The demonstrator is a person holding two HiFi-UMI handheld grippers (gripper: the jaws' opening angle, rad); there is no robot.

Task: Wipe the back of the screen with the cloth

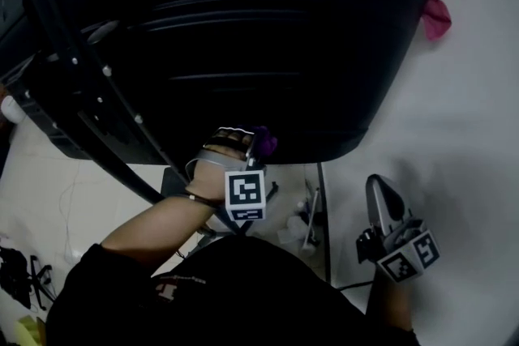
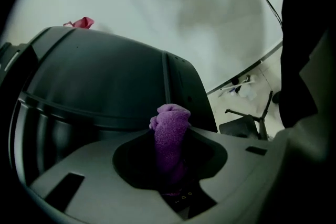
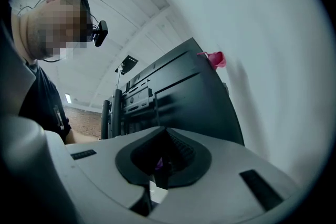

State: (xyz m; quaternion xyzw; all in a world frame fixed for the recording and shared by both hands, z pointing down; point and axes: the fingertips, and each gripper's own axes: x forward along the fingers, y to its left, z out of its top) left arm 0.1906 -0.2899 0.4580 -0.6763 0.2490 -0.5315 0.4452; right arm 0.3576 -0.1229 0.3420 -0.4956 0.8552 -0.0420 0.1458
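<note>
The big black back of the screen fills the top of the head view and leans over the white table. My left gripper is at the screen's lower edge, shut on a purple cloth. In the left gripper view the cloth sticks up between the jaws, its bunched end close to the dark screen back; whether they touch I cannot tell. My right gripper hovers over the table, right of the screen, jaws together and empty. In the right gripper view the screen stands ahead.
A pink cloth lies on the table by the screen's far right corner and also shows as the pink cloth. A black mount arm with cables crosses at the left. Below the table edge are a chair base and floor clutter.
</note>
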